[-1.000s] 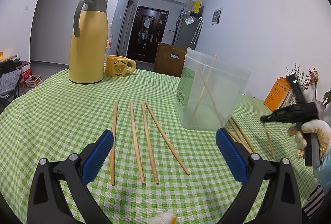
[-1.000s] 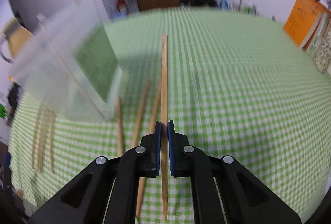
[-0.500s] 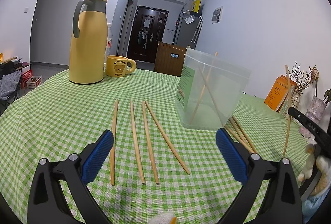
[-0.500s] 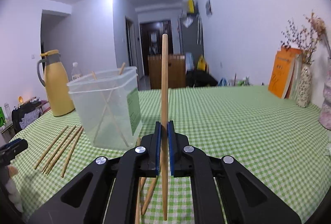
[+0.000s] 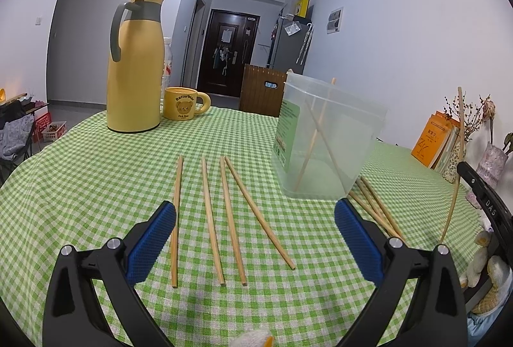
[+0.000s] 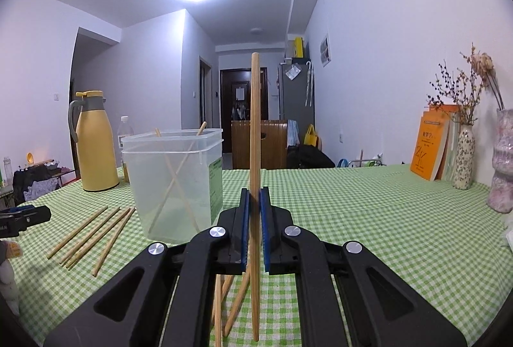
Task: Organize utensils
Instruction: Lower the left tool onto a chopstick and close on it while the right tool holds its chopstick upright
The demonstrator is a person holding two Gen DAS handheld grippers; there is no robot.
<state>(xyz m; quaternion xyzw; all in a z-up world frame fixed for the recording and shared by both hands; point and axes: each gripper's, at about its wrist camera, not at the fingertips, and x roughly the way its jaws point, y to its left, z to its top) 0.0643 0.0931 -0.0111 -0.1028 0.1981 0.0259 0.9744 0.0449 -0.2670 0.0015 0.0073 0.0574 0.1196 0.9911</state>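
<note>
Nearest the right wrist camera, the right gripper [image 6: 253, 230] has its blue pads clamped on one chopstick [image 6: 255, 135], gripped low on its length so that most of it stands upright above the jaws; held this way, the lower tip can probably go down into a container without the stick swinging. Beneath it a few loose chopsticks [image 6: 232, 292] lie on the green checked tablecloth [image 6: 368, 212], likely the pile this one belongs to. The left gripper [image 5: 253, 238] hangs low over the cloth with its jaws wide apart and nothing between them, above four chopsticks [image 5: 221, 218] laid roughly side by side, seemingly waiting its turn. Just beyond these stands the clear plastic container [image 5: 323, 138], upright and lidless, with two chopsticks [image 5: 315, 135] already leaning crossed inside it; it looks like the collecting place. Farther back, out of the working area, a yellow thermos [image 5: 134, 64] and a yellow bear mug [image 5: 182, 103] stand at the far edge of the table.
</note>
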